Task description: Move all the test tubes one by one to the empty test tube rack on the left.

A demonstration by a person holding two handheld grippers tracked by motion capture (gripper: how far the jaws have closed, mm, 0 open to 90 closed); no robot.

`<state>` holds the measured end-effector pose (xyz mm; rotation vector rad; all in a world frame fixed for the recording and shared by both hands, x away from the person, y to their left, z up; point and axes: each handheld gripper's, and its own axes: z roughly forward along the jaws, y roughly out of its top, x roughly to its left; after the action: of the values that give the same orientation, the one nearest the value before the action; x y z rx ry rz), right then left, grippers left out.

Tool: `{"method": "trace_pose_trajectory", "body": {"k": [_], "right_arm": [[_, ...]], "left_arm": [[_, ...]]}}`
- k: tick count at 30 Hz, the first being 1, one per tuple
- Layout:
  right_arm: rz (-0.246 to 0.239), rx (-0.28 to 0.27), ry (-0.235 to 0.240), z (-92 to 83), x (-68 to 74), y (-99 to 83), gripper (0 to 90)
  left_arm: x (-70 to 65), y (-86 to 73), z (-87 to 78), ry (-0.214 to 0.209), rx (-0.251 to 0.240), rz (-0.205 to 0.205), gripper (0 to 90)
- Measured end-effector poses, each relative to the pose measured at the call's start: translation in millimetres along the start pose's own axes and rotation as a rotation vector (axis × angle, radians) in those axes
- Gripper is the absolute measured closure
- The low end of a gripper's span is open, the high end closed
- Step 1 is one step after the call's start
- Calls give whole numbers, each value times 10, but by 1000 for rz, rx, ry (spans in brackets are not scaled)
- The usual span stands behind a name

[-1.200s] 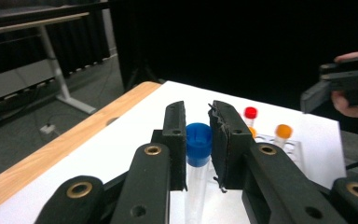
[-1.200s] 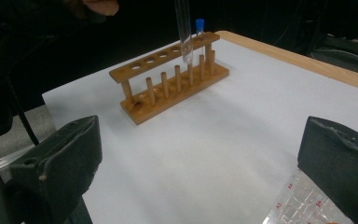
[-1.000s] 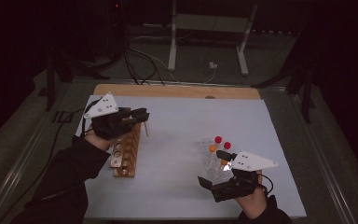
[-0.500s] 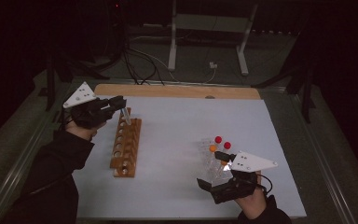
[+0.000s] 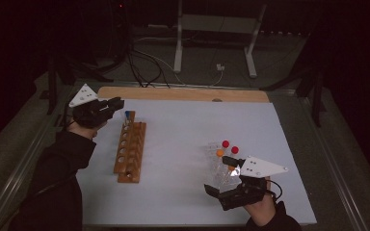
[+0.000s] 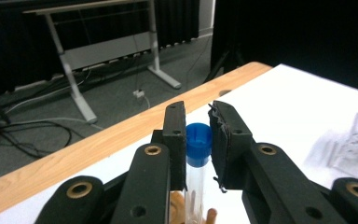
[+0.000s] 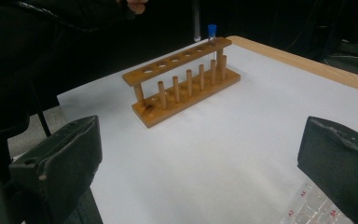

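A wooden tube rack point(image 5: 131, 149) stands on the left of the white sheet, also seen in the right gripper view point(image 7: 182, 84). A clear tube with a blue cap point(image 6: 198, 140) stands upright at the rack's far end point(image 5: 126, 114) point(image 7: 212, 31). My left gripper point(image 6: 197, 135) is shut on that cap, one pad on each side point(image 5: 118, 102). My right gripper point(image 5: 220, 175) stays open near the front right, its jaws wide apart point(image 7: 200, 154). Between and just beyond them is a clear plastic rack point(image 5: 219, 166) holding tubes with red caps point(image 5: 226, 143) and an orange cap point(image 5: 219, 153).
The white sheet point(image 5: 183, 125) covers most of the table. A wooden board point(image 5: 183, 94) edges its far side. Beyond the table a metal desk frame point(image 5: 217, 24) and cables point(image 5: 149, 62) are on the floor. A person's dark sleeve point(image 5: 58, 173) runs along the left edge.
My left hand has moved left and toward the far end of the wooden rack, taking the blue-capped tube with it. The right hand has stayed where it was.
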<state>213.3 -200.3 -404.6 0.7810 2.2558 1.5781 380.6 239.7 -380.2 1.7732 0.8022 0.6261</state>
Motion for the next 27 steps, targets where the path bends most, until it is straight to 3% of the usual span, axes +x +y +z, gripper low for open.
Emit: {"method": "trace_pose_trajectory", "body": {"k": [12,17,27], "right_arm": [[1,0,1,-7,-6,-7,0],[4,2,5,-9,-11,-14,0],[2,2,13,-10,-2,-9,0]], "left_arm": [[-12,-218,154,4,26,-8,779],[19,-387,203,7,49,-32,779],[-4,-577,264,12,48,-45,779]]}}
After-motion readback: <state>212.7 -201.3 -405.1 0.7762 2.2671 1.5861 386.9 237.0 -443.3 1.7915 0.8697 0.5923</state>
